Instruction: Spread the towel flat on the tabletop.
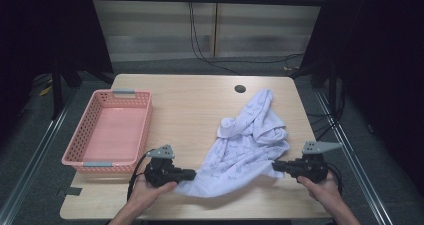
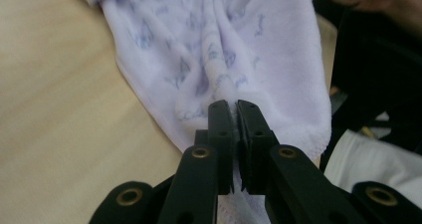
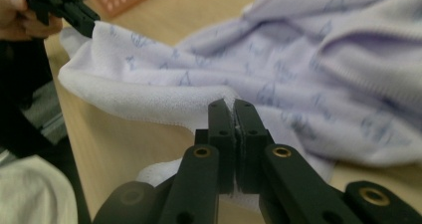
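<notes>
The towel's (image 1: 245, 145) pinched corners are hidden inside both clamped claws.

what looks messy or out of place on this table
Only the white cloth: it lies crumpled and bunched on the table, near edge pinched by the left gripper and right gripper. The pink basket sits square.

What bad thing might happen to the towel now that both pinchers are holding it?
1. The left hand-held gripper and the right hand-held gripper each pinch only a thin edge of the towel, so a pull might slip it free.
2. The far part still lies bunched on the table; lifting may leave it twisted rather than flat.
3. The pink basket sits close to the left gripper, so a swing could bump it.
</notes>
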`<state>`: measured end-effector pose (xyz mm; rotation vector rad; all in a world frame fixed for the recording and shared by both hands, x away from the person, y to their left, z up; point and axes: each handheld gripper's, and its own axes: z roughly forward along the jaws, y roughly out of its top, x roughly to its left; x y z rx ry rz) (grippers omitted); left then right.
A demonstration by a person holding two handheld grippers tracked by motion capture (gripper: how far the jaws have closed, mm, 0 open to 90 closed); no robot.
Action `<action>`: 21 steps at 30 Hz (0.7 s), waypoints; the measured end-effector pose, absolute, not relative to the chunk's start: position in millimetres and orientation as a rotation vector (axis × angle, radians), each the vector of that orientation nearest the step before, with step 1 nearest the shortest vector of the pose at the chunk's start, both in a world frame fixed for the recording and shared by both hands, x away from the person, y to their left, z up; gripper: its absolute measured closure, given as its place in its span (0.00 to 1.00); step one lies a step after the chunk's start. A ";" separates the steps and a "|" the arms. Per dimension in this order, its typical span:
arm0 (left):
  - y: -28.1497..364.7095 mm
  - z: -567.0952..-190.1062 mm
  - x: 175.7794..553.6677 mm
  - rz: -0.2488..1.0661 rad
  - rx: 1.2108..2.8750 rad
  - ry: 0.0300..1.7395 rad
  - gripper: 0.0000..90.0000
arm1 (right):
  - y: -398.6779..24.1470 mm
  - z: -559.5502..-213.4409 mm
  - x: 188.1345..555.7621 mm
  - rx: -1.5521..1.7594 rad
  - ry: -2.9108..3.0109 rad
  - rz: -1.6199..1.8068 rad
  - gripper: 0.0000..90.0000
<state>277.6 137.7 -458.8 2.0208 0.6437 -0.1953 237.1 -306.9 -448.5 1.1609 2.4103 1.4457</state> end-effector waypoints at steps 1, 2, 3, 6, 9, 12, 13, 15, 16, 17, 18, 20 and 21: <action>137.7 -453.4 281.5 -0.179 2.017 0.641 0.95 | -306.8 -445.0 240.6 1.159 2.393 1.463 0.97; 137.8 -448.0 285.7 -0.171 2.005 0.646 0.95 | -306.9 -439.3 245.1 1.147 2.375 1.482 0.97; 138.5 -442.2 290.5 -0.160 1.993 0.649 0.95 | -306.3 -433.0 249.7 1.140 2.357 1.496 0.97; 143.3 -423.3 307.0 -0.111 1.941 0.673 0.95 | -304.3 -410.1 264.3 1.096 2.270 1.561 0.97; 148.5 -408.2 320.6 -0.088 1.890 0.689 0.95 | -304.1 -397.1 273.1 1.076 2.228 1.583 0.97; 158.2 -375.9 348.2 -0.021 1.821 0.716 0.96 | -307.7 -366.0 298.6 1.077 2.150 1.606 0.98; 160.3 -367.4 354.5 -0.005 1.800 0.723 0.96 | -309.1 -358.2 305.6 1.080 2.128 1.609 0.98; 162.1 -358.5 360.6 0.002 1.784 0.725 0.96 | -310.4 -350.5 313.1 1.079 2.111 1.617 0.98; 163.5 -346.7 366.8 0.023 1.765 0.725 0.96 | -311.2 -342.7 319.9 1.083 2.095 1.616 0.98; 164.7 -329.9 374.1 0.049 1.741 0.723 0.96 | -311.8 -325.3 334.8 1.077 2.062 1.616 0.98; 164.6 -320.3 377.6 0.071 1.729 0.720 0.96 | -311.5 -318.9 339.2 1.075 2.052 1.612 0.98; 165.3 -300.7 384.3 0.102 1.709 0.712 0.96 | -309.7 -300.0 350.6 1.063 2.022 1.604 0.98; 165.3 -300.7 384.3 0.102 1.709 0.712 0.96 | -309.7 -300.0 350.6 1.063 2.022 1.604 0.98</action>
